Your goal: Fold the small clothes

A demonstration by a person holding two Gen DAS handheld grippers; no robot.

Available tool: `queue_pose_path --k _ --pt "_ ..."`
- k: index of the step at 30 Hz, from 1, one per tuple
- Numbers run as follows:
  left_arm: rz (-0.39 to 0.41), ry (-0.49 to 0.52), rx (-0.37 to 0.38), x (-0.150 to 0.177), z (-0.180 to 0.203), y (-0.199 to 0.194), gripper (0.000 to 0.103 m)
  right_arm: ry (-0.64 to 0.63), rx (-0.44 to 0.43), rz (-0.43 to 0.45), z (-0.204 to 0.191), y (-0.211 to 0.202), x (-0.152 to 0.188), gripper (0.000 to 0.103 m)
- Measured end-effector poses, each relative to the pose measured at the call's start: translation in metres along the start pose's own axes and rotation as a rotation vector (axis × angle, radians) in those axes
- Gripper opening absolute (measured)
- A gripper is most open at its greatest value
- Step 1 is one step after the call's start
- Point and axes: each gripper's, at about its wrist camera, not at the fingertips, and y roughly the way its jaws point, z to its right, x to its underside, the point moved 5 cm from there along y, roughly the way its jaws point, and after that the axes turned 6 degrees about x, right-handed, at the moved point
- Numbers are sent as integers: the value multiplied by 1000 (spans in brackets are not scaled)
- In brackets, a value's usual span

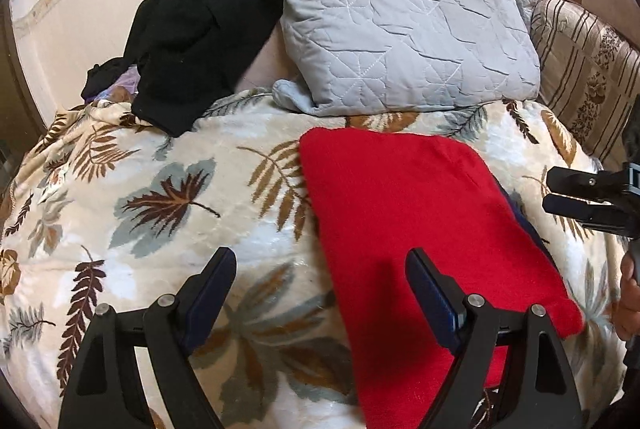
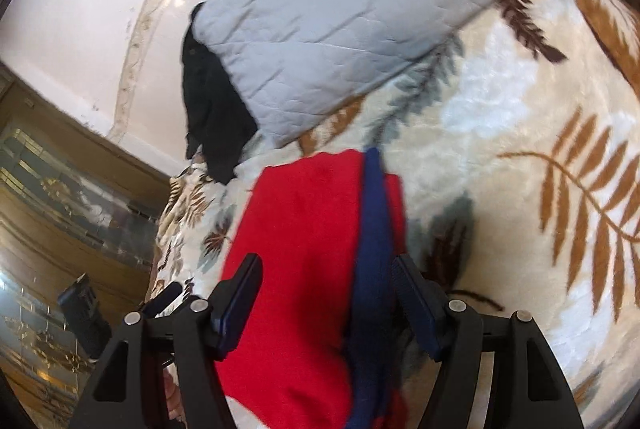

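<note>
Here we see the folded red knit garment (image 1: pixel 404 213) with its navy blue trim (image 2: pixel 374 249) lying on the leaf-patterned plush blanket (image 1: pixel 160 197); left gripper (image 1: pixel 320 269) and right gripper (image 2: pixel 326 281) both gape apart, clamping nothing.

Left wrist view: angled down over a leaf-print blanket (image 1: pixel 168 189), facing a grey quilted pillow (image 1: pixel 400 29) and the wall, fairly near. Right wrist view: lower, closer, rolled sideways, looking along a folded red garment (image 2: pixel 296 229). Shared by both: red garment (image 1: pixel 400 197), pillow (image 2: pixel 340 9), blanket (image 2: pixel 500 133), black clothing (image 1: pixel 200 29).
</note>
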Motion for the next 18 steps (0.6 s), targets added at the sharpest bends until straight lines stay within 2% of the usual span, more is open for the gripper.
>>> queue_pose_path --k 7,12,14,16,18 --pt "15 16 -34 0 -6 -8 87 -21 -53 -14 -26 6 7 72" --pt "1 20 -65 4 -13 -6 87 -16 -29 -38 -28 17 12 72" --pt "-25 24 -76 8 -17 1 87 -6 9 -75 -25 29 15 71" --pt "-95 36 -93 16 -19 17 87 12 67 -127 -16 43 21 70" --pt "-129 40 -107 22 -20 25 87 31 78 -145 -11 50 24 70"
